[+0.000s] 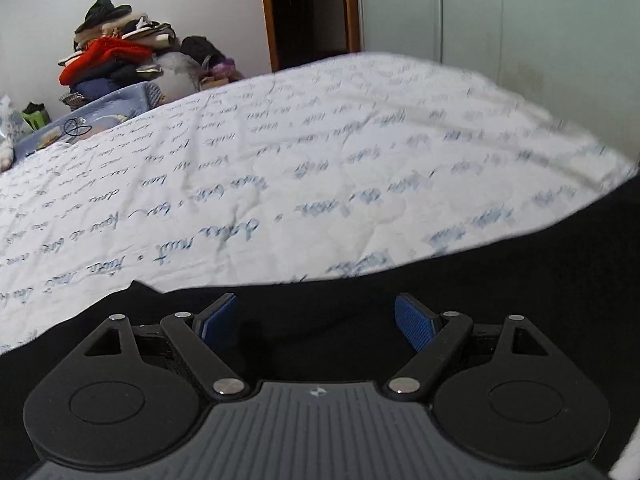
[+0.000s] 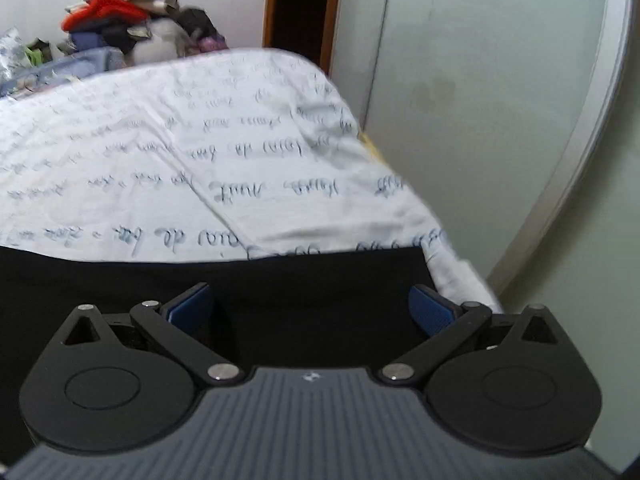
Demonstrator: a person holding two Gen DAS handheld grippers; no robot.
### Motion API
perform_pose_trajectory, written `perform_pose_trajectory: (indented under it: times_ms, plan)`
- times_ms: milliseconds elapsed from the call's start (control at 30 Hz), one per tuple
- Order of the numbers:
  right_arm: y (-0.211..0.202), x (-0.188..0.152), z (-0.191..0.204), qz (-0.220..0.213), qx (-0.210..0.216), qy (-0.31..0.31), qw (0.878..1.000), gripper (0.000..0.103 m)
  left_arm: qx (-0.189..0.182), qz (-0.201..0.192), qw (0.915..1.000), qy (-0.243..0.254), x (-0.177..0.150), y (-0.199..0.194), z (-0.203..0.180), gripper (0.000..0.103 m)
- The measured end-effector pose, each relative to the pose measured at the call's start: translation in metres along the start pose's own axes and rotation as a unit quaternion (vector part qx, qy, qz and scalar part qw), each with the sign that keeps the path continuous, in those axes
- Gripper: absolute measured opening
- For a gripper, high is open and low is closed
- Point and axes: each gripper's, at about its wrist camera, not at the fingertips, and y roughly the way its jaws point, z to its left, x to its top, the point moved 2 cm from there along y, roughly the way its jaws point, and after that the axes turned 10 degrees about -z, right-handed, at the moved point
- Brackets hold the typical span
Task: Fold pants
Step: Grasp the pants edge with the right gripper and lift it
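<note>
Black pants flat along near edge of bed, one end at its right corner. My left tongs wide, empty; right tongs wide, empty, both over cloth. Next: pinch near edge both ends together, lift evenly, avoid dragging sheet

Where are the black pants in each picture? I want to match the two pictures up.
Left wrist view: the black pants fill the bottom and run up the right edge, over the white bedspread.
Right wrist view: the black pants stretch across the lower part, ending in a square corner at the right.
Shared landmark: the clothes pile with the red garment, top left in both.
</note>
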Motion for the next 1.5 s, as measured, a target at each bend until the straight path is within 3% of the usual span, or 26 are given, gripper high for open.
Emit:
perform_pose_trajectory:
  times_ms: [67, 200, 267, 333, 400, 533, 567, 633, 733, 833, 933, 1000, 1167, 1267, 1500]
  plan:
    - [-0.005, 0.000, 0.005, -0.002, 0.026, -0.020, 0.999, 0.103, -0.008, -0.007, 0.9999, -0.001, 0.003, -0.002, -0.008, 0.085]
    - [0.026, -0.005, 0.013, 0.042, 0.031, -0.052, 0.997, 0.102, -0.028, 0.004, 0.9994, 0.021, 0.000, 0.001, -0.034, 0.085]
    - [0.041, -0.002, 0.003, 0.043, 0.040, -0.012, 0.998, 0.103, -0.025, 0.003, 0.9990, 0.038, -0.004, 0.001, -0.045, 0.085]
    - [0.047, 0.005, -0.010, 0.039, 0.015, 0.028, 0.999, 0.102, -0.015, -0.006, 0.9985, 0.052, -0.005, -0.003, -0.049, 0.085]
    - [0.036, 0.010, -0.012, 0.029, -0.001, 0.033, 0.999, 0.099, -0.022, -0.012, 0.9983, 0.052, -0.005, -0.009, -0.050, 0.085]
    - [0.001, -0.001, 0.008, 0.016, 0.021, -0.027, 0.999, 0.103, -0.061, 0.014, 0.9979, 0.017, -0.007, -0.008, -0.051, 0.086]
    - [-0.004, -0.008, 0.013, 0.022, 0.025, -0.042, 0.999, 0.103, -0.073, 0.031, 0.9968, 0.009, -0.010, -0.005, -0.053, 0.086]
    - [-0.003, -0.021, 0.014, 0.048, 0.032, -0.069, 0.996, 0.103, -0.067, 0.028, 0.9973, 0.004, -0.016, -0.011, -0.057, 0.086]
    - [-0.011, -0.029, -0.007, 0.051, 0.030, -0.019, 0.998, 0.103, -0.087, 0.038, 0.9954, 0.012, -0.017, -0.027, -0.065, 0.086]
    - [-0.031, -0.027, -0.008, 0.029, -0.009, -0.030, 0.999, 0.103, -0.108, 0.024, 0.9938, -0.008, -0.017, -0.041, -0.070, 0.086]
    - [-0.039, -0.035, 0.002, 0.018, 0.029, -0.024, 0.999, 0.103, -0.113, 0.040, 0.9924, 0.026, -0.025, -0.035, -0.088, 0.091]
    - [-0.035, -0.048, 0.006, 0.028, 0.023, -0.039, 0.999, 0.103, -0.096, 0.019, 0.9935, 0.057, -0.033, -0.037, -0.096, 0.095]
    - [-0.063, -0.055, -0.023, -0.025, -0.027, 0.070, 0.997, 0.103, -0.080, 0.001, 0.9952, 0.056, -0.038, -0.038, -0.096, 0.103]
    - [-0.070, -0.065, -0.044, -0.029, -0.024, 0.138, 0.990, 0.103, -0.081, -0.013, 0.9961, 0.033, -0.043, -0.035, -0.092, 0.103]
    - [-0.058, -0.072, -0.055, -0.037, -0.022, 0.183, 0.982, 0.103, -0.076, -0.035, 0.9957, 0.039, -0.047, -0.037, -0.095, 0.103]
